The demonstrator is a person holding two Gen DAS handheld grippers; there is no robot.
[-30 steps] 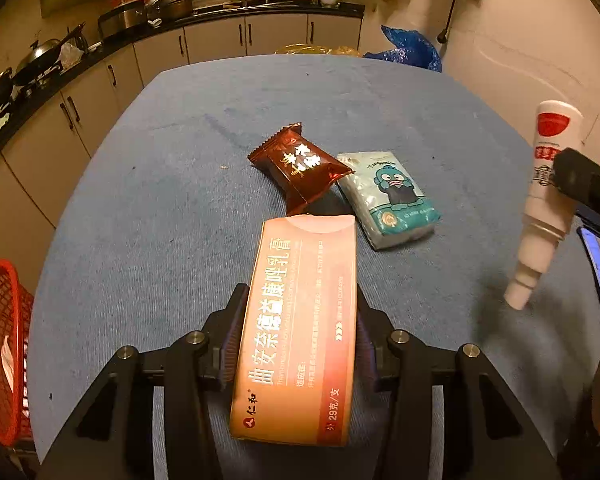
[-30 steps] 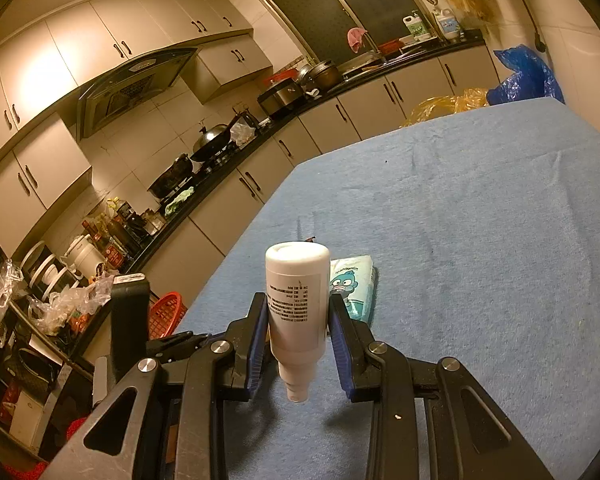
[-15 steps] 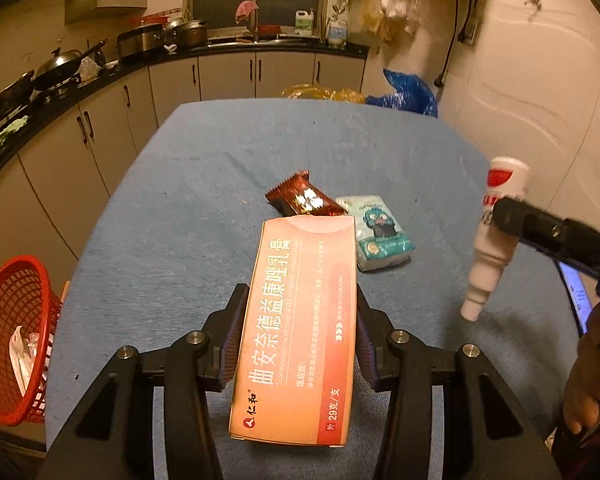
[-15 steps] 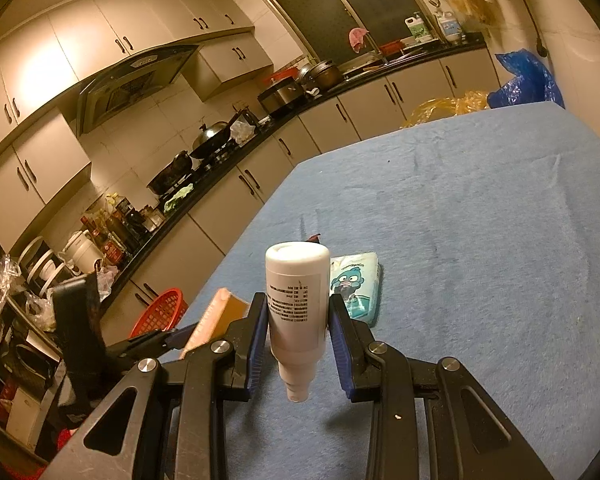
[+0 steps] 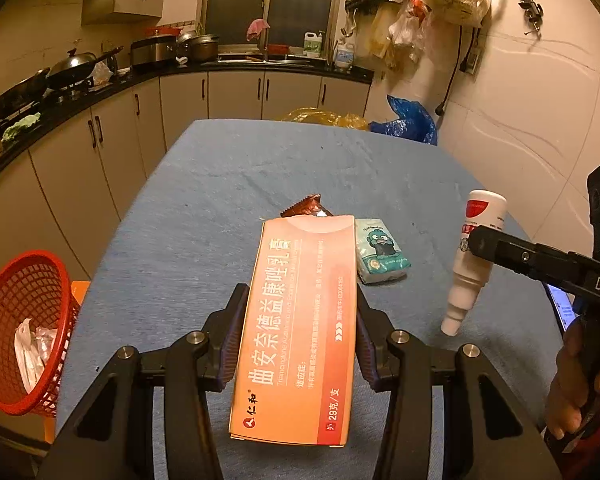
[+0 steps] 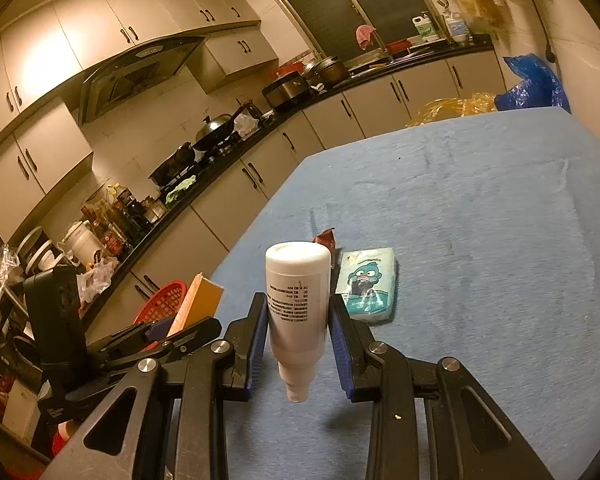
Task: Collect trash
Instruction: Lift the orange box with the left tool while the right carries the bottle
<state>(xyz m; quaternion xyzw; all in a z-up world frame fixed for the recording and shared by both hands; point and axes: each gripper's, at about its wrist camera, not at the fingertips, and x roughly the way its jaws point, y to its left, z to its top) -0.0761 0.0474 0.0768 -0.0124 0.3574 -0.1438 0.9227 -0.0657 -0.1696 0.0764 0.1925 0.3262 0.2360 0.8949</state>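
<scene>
Left wrist view, nearest first: the left gripper [image 5: 296,336] is clenched on an orange medicine carton [image 5: 298,328], its long axis running straight ahead along the fingers, both pads pressed to its long sides, the whole carton clear of the blue tablecloth [image 5: 204,216]. The red mesh basket [image 5: 20,320] with crumpled wrappers inside sits low off the table's left edge, so the carton lies up and to the right of its mouth; the left hand is plainly the nearer one, and the likely move is a swing leftward and down over the rim. To the right, the right gripper [image 5: 480,248] grasps a white spray bottle [image 5: 474,260], nozzle pointing down, held above the cloth. Beyond the carton a tissue pack [image 5: 380,256] with a cartoon face and a brown snack wrapper [image 5: 306,206] lie side by side on the cloth. Right wrist view confirms the bottle [image 6: 298,292] pinched between the blue pads, with the basket [image 6: 162,304] farther off past the left gripper.
</scene>
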